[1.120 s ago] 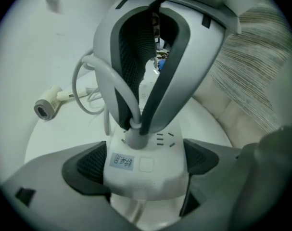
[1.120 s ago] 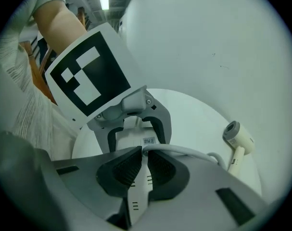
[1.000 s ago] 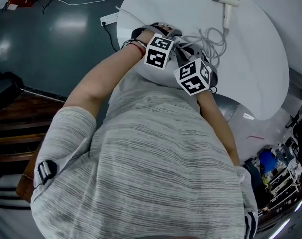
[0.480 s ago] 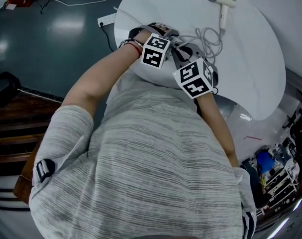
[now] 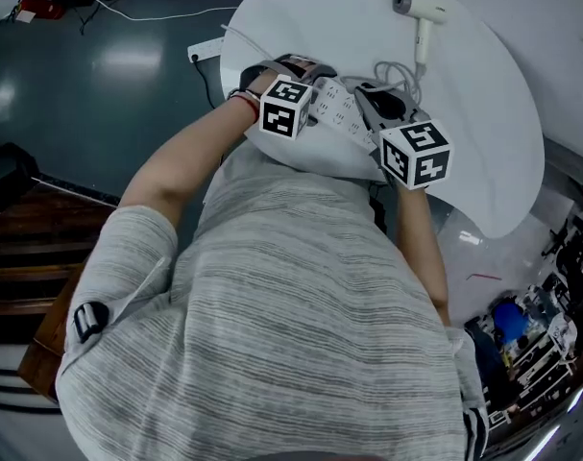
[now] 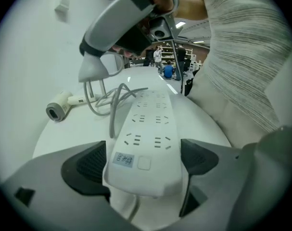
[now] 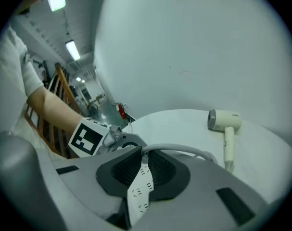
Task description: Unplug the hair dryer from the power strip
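- Surface [image 5: 483, 113]: round and white; it carries every item below.
- Dryer [image 5: 411, 3]: lies on its side near the far edge, well apart from both grippers.
- Cord [image 5: 397, 70]: loose loops between the dryer and the strip, running on to the plug.
- Strip [image 5: 339, 113]: long and white, at the near edge by the person's body. No socket visible in the left gripper view has anything in it.
- Left gripper [image 6: 142, 160]: its jaws are closed on the strip's near end, one pad on each long side, bracing it.
- Right gripper [image 7: 144, 157]: its jaws are nearly together, pinching the plug [image 6: 93, 69]. The cord leads out between the pads.
- Plug position: raised above the strip's far end, with a gap showing beneath it.
- Step in hand: judged to be the pull-out itself, and the plug looks clear of its socket.
- Next move: carry the plug aside and set it on bare surface beside the cord. Then open the right gripper, and only afterwards let go of the strip.
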